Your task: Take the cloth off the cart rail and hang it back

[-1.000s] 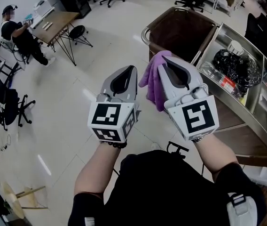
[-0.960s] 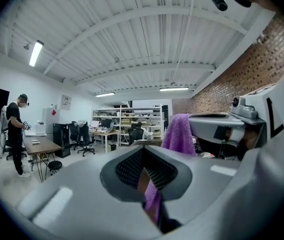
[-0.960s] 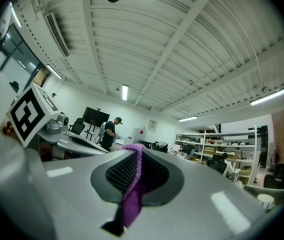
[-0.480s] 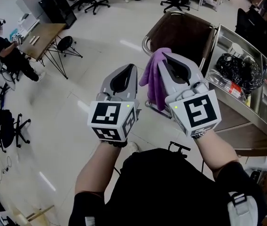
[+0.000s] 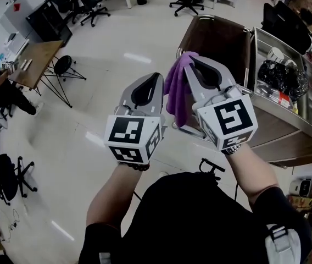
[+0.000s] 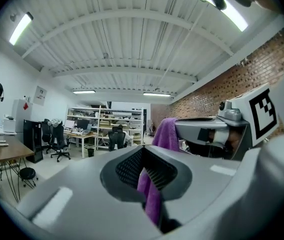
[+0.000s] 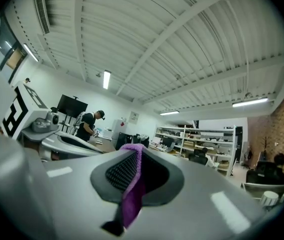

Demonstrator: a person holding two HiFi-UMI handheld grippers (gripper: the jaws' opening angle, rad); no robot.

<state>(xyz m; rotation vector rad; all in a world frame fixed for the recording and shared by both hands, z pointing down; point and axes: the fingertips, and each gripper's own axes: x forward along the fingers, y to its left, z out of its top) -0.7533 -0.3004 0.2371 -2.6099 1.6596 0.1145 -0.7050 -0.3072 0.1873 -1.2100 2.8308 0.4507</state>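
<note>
Held purple cloth (image 5: 176, 92) up in mid-air, clear of cart rail (image 5: 182, 37) at 1 o'clock. Pinched w/ jaws of L gripper (image 5: 155, 77) & R gripper (image 5: 191, 62), closed tight on fabric, R at 3 o'clock of L.

Bright light from long white ceiling tubes (image 6: 21, 28) (glare streaks the glossy pale floor (image 5: 137, 58)); dark fisheye edges, blurred left gripper (image 6: 143, 154).

Soft matt cloth (image 5: 177, 87), shiny metal cart (image 5: 293, 122), glossy floor (image 5: 106, 65).
</note>
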